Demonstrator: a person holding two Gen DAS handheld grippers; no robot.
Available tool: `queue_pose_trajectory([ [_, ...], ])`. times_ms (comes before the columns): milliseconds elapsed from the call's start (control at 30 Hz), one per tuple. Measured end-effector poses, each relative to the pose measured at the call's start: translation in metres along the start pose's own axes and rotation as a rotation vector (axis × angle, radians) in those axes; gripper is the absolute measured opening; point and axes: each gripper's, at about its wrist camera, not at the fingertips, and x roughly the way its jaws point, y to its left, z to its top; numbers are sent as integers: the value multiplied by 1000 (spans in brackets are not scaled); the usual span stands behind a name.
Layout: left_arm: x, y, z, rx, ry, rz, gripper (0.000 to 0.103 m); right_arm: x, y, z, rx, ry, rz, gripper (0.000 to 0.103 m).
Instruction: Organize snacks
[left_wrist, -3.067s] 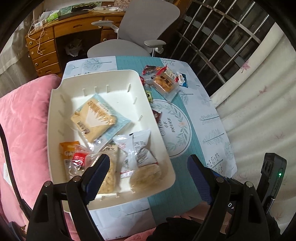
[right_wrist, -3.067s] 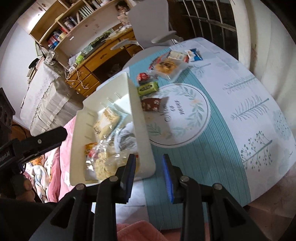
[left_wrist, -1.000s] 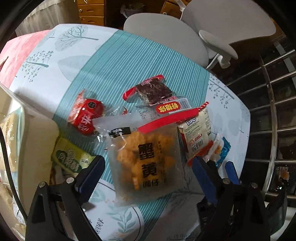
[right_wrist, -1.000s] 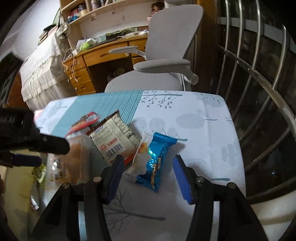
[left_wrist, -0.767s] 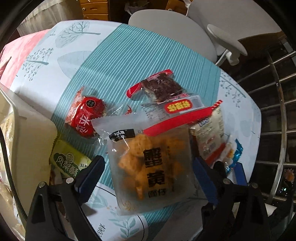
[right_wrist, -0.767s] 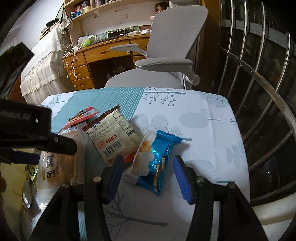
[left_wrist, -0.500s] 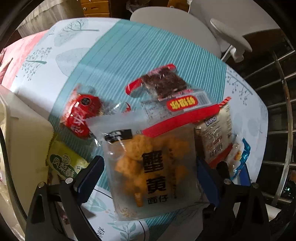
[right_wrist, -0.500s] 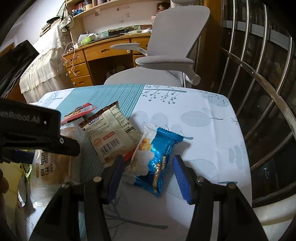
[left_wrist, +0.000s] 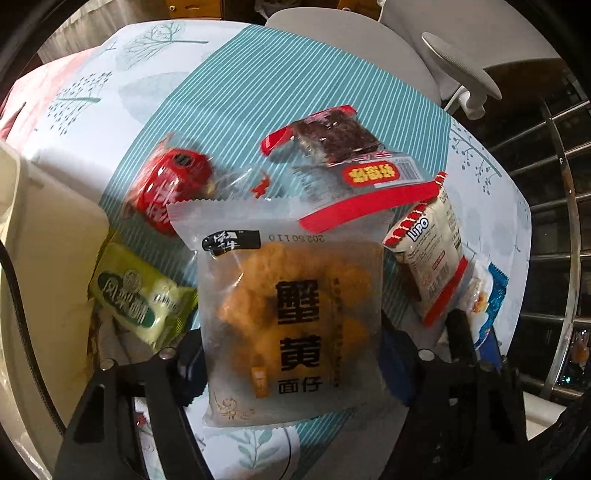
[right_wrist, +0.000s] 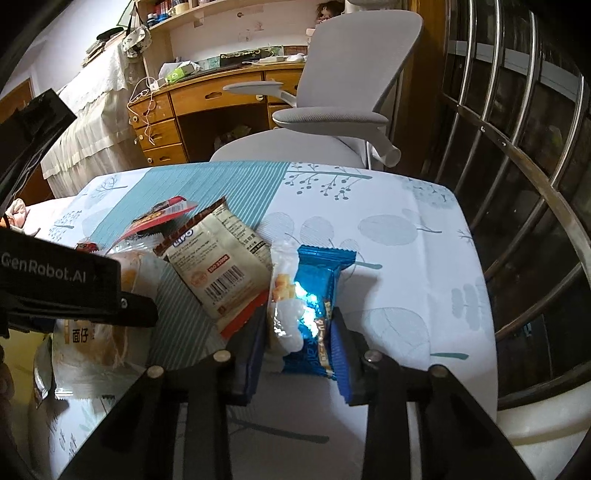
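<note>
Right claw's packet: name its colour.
Shiny blue packet with a clear end; right wrist view shows it best.

A grey office chair (right_wrist: 332, 110) stands at the far edge of the cloth-covered desk (right_wrist: 406, 229) (teal stripes, leaf prints). Beyond it, a wooden writing desk (right_wrist: 207, 99) with drawers sits under wall shelves (right_wrist: 192, 11). A metal window grille (right_wrist: 517, 147) runs along the right; lace-edged fabric (right_wrist: 92, 122) drapes at far left.

Tablecloth-covered table (right_wrist: 406, 236) with scattered snack packets (left_wrist: 424, 258) and white bin (left_wrist: 48, 258)

7 snack pkts (left_wrist: 291, 317), 1 bin (left_wrist: 48, 236), 1 chair (right_wrist: 332, 110)
</note>
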Motion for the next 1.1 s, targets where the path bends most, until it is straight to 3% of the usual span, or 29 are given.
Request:
queue_pose_trajectory([
  [367,-19,24,-49,1,28,-19,72,-32,-2,-6,-3,-15,-3,32],
  [667,-66,31,-94,86,36,-12,72,-82,8,-27,-28,21,-4,32],
  [900,-111,32,-115,138,-12,-28,72,-129,24,-47,-24,48,9,32],
  [1100,-153,50,-142,209,-120,-87,73,-160,38,-59,-14,68,35,32],
])
